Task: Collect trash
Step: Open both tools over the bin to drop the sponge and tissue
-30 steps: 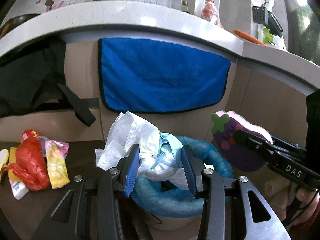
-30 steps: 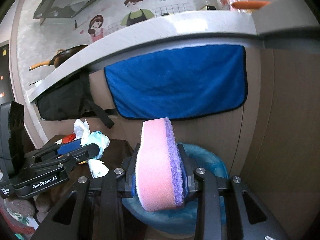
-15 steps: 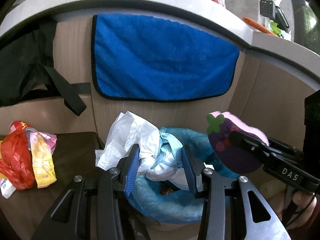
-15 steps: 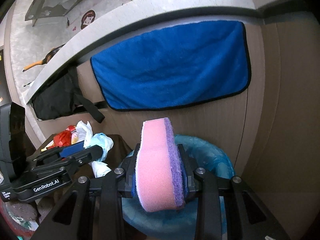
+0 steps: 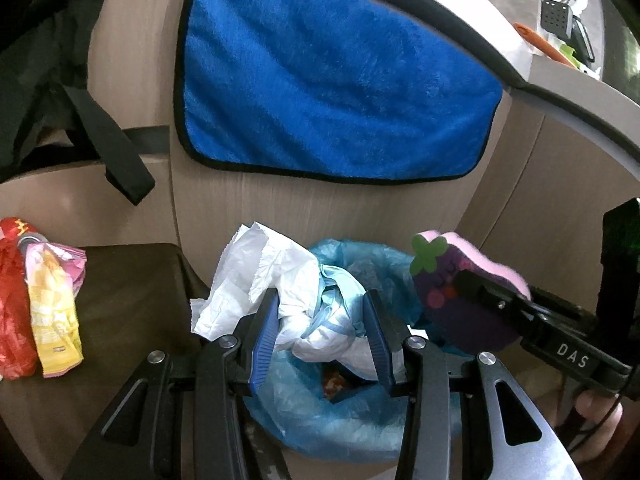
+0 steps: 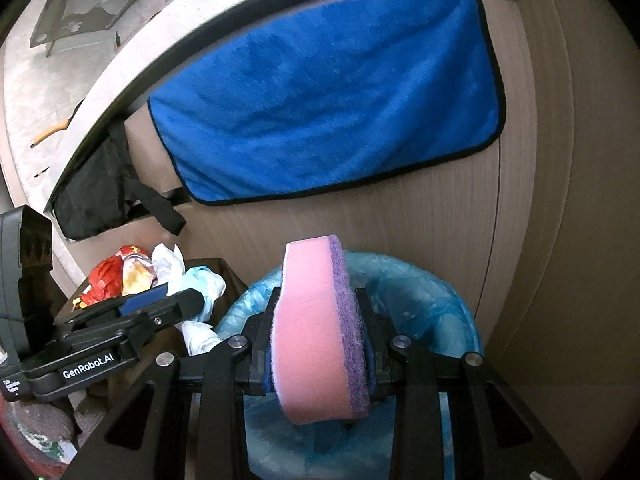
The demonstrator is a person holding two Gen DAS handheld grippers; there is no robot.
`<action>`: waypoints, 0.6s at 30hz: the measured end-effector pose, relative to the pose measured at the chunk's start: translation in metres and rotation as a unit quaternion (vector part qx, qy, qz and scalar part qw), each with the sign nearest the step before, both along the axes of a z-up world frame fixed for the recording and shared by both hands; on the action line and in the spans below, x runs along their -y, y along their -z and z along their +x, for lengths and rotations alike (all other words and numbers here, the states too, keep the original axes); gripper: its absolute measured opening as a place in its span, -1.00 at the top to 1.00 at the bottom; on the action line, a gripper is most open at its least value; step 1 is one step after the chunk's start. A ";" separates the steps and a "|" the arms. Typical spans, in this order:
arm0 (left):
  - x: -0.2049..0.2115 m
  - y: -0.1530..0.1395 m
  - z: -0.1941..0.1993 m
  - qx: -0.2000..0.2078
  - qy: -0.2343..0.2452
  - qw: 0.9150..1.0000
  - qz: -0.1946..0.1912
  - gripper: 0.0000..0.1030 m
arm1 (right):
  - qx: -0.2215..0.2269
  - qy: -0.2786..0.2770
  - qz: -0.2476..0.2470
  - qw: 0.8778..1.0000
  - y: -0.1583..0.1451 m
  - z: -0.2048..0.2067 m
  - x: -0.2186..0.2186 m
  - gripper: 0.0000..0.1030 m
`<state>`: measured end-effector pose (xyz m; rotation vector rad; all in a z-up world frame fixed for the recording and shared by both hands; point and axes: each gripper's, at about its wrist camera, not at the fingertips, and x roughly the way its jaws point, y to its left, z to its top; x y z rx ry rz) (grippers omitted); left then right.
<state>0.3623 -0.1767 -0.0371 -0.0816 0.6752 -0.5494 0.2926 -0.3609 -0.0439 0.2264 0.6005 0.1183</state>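
My left gripper [image 5: 320, 312] is shut on a crumpled bundle of white paper and pale blue plastic [image 5: 296, 292], held just above the mouth of a bin lined with a blue bag [image 5: 320, 412]. From the right, the same bundle [image 6: 192, 280] shows in the left gripper [image 6: 176, 300], left of the bin [image 6: 440, 300]. My right gripper [image 6: 318, 320] is shut on a pink and purple sponge [image 6: 312, 340] standing on edge over the bin. In the left wrist view the sponge [image 5: 448, 280], with a green leaf shape on its purple face, hangs at the bin's right rim.
A blue towel [image 5: 332, 88] hangs on the wooden cabinet front behind the bin. Red and yellow snack wrappers [image 5: 36, 304] lie on a dark brown surface [image 5: 132, 292] to the left. A black bag with straps [image 5: 48, 92] hangs at upper left. A countertop edge [image 5: 580, 108] runs overhead.
Both grippers have sunk and come closer to the bin, still holding the bundle and the sponge. The towel and cabinet look nearer and higher in both views.
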 end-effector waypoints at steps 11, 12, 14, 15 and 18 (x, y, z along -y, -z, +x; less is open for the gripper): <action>-0.022 -0.001 0.012 -0.023 0.025 0.998 -0.057 -0.36 | 0.005 0.026 0.013 1.000 0.003 -0.005 0.009 -0.13; -0.026 -0.003 0.011 -0.021 0.022 0.998 -0.057 -0.41 | 0.005 0.028 0.012 1.000 0.001 -0.006 0.009 -0.13; -0.036 -0.006 0.010 -0.017 0.012 0.998 -0.055 -0.42 | 0.006 0.028 0.008 1.000 -0.002 -0.008 0.006 -0.13; -0.042 -0.007 0.007 -0.017 0.007 0.998 -0.056 -0.42 | 0.007 0.028 0.004 1.000 -0.004 -0.010 0.004 -0.13; -0.064 -0.010 0.001 -0.015 -0.015 0.998 -0.057 -0.42 | 0.012 0.027 -0.004 1.000 -0.012 -0.015 -0.004 -0.13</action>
